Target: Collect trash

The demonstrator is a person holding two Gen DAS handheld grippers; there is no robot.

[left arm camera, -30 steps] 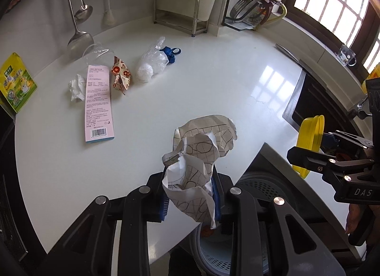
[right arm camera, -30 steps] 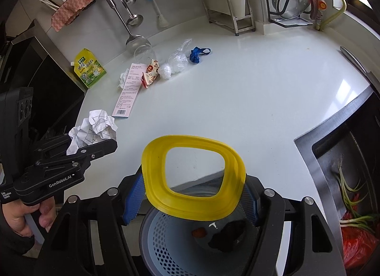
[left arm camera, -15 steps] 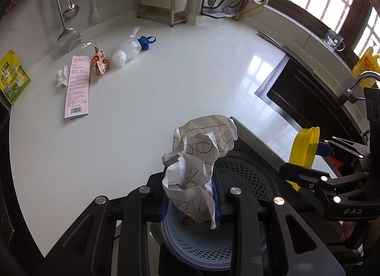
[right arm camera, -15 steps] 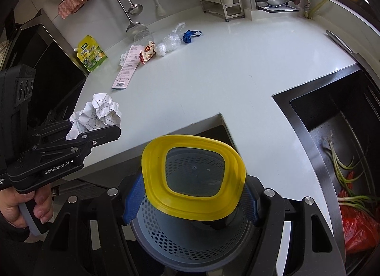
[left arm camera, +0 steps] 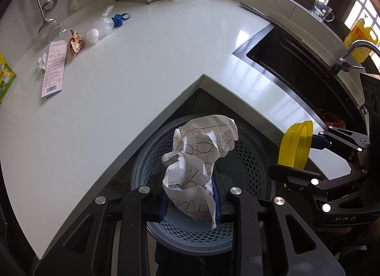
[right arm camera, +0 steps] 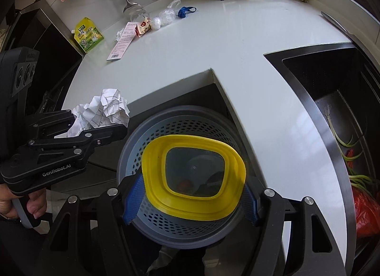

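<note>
My left gripper is shut on a crumpled white paper with black line drawings and holds it above the open grey perforated bin below the counter corner. My right gripper is shut on a yellow ring-shaped lid and holds it over the same bin. The left gripper with the paper also shows in the right wrist view. The lid also shows in the left wrist view. Dark and red scraps lie in the bin's bottom.
More trash lies at the counter's far left: a pink slip, white tissue, red patterned wrapper, clear plastic bag, blue item. A green pouch stands near. The sink holds greens and a red bag.
Both grippers have drawn back from the counter and now hang over the open bin. The paper and the yellow lid stay gripped.
</note>
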